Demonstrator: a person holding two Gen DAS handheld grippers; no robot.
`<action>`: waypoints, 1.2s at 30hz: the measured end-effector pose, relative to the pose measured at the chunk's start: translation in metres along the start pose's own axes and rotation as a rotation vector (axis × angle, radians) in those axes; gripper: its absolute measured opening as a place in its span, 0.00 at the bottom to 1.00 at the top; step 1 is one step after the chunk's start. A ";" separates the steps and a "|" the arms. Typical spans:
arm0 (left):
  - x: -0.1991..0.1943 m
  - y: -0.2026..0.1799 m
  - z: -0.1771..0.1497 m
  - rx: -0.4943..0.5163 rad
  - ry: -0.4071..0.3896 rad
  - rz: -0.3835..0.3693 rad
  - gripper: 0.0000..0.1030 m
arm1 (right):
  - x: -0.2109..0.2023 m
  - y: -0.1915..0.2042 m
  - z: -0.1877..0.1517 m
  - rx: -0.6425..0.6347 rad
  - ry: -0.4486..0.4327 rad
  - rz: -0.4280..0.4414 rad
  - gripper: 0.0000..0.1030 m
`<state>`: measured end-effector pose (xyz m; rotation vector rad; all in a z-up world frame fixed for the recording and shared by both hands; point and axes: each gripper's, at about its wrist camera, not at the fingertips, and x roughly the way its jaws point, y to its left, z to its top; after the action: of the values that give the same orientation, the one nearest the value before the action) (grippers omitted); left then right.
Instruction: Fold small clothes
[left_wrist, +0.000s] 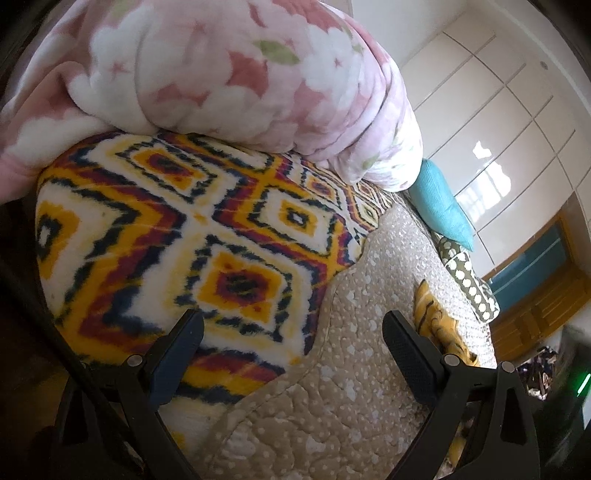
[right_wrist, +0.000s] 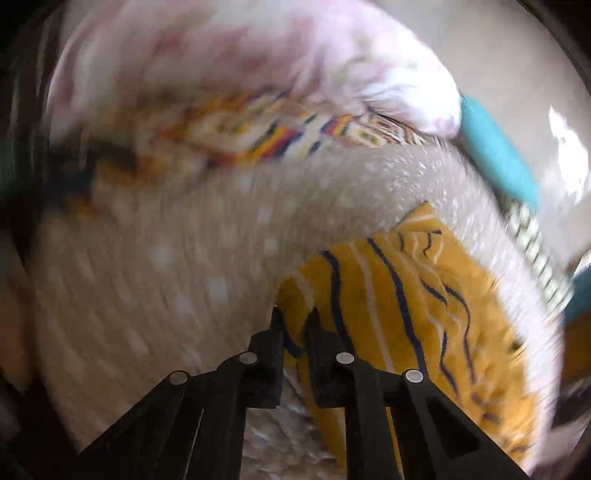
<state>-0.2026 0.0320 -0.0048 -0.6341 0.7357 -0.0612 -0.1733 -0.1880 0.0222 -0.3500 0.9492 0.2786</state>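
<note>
A small yellow garment (right_wrist: 406, 295) with dark blue and white stripes lies rumpled on the beige dotted quilt (right_wrist: 192, 258). My right gripper (right_wrist: 294, 317) is at its left edge. The jaws stand almost together, and a fold of the yellow cloth is pinched between them. In the left wrist view the same garment (left_wrist: 439, 325) shows just past the right finger. My left gripper (left_wrist: 291, 332) hangs open over the seam where the quilt (left_wrist: 351, 369) meets a patterned blanket. Nothing is between its fingers. The right wrist view is blurred.
A fleece blanket (left_wrist: 166, 229) with yellow, red and navy diamonds covers the bed's left side. A bulky pink floral duvet (left_wrist: 229, 74) is heaped behind it. A teal cushion (left_wrist: 439, 203) and a green polka-dot pillow (left_wrist: 469, 284) lie at the far edge, before white wardrobe doors (left_wrist: 498, 122).
</note>
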 end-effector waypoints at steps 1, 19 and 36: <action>0.000 0.001 0.000 -0.006 -0.002 -0.001 0.94 | -0.009 -0.013 0.007 0.092 -0.030 0.054 0.10; -0.010 -0.050 -0.021 0.209 -0.044 -0.011 0.94 | -0.024 -0.083 0.004 0.431 -0.157 0.077 0.42; 0.024 -0.069 -0.043 0.335 0.082 0.056 0.94 | 0.104 -0.143 0.064 0.467 0.086 -0.135 0.24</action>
<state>-0.2006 -0.0529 -0.0047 -0.2927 0.8002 -0.1561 -0.0140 -0.2838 -0.0061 0.0044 1.0379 -0.0852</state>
